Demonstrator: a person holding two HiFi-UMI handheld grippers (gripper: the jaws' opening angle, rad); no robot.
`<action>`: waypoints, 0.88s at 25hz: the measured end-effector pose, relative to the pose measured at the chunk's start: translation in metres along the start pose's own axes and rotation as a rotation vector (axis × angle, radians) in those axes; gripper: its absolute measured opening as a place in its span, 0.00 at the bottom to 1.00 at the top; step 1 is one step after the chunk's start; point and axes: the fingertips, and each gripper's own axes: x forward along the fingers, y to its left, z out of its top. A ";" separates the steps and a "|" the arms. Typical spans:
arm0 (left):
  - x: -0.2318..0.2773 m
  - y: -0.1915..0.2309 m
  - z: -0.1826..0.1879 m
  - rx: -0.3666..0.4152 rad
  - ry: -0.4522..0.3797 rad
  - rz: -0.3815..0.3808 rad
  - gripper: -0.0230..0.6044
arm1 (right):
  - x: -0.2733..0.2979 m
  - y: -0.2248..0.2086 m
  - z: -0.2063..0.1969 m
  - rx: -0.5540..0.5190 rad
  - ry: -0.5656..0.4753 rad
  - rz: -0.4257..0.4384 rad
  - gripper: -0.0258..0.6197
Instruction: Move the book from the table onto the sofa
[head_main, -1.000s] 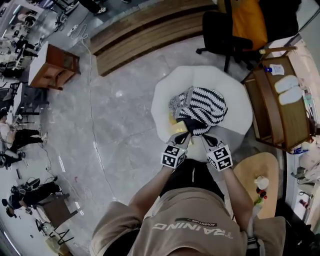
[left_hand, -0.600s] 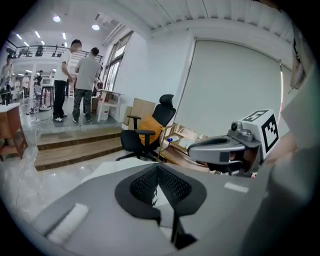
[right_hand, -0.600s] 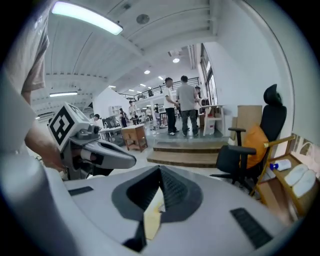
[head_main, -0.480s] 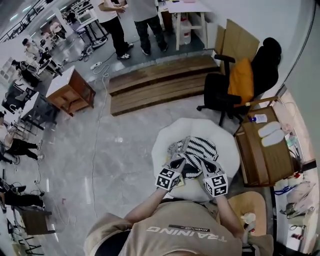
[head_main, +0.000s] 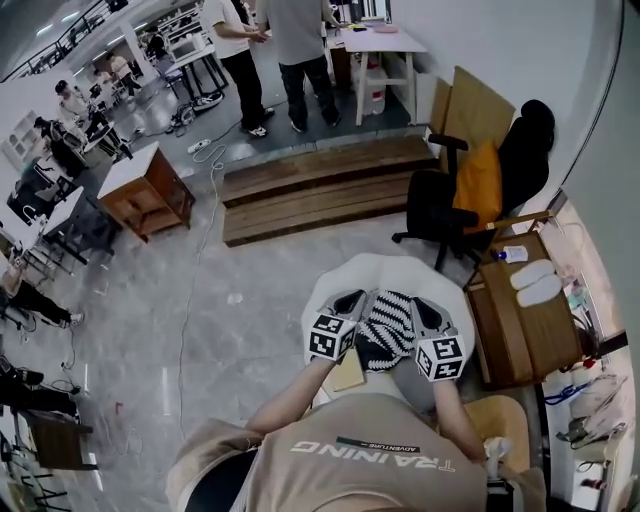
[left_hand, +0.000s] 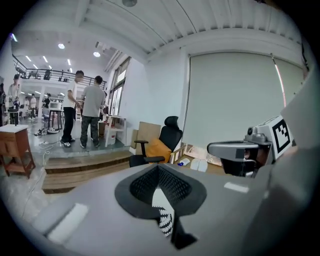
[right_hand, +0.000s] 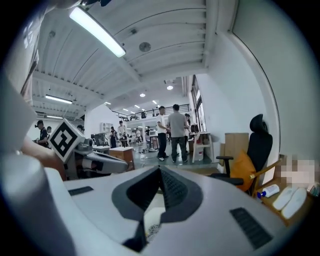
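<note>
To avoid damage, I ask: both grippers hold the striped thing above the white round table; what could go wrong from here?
1. The left gripper and right gripper seem to pinch only the edges of the striped thing, so it may sag or slip out.
2. A tan flat piece shows under the left gripper; if loose, it may drop.
3. The black chair stands near the table; a swing could hit it.
</note>
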 end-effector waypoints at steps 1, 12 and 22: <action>-0.001 0.002 0.003 0.006 -0.007 0.004 0.05 | 0.001 -0.002 0.006 -0.005 -0.013 -0.005 0.05; -0.006 0.010 0.003 0.045 -0.008 0.014 0.05 | -0.009 -0.004 0.008 -0.007 -0.045 -0.071 0.05; -0.004 0.002 0.003 0.056 -0.017 -0.009 0.05 | -0.016 -0.010 0.008 -0.023 -0.041 -0.089 0.05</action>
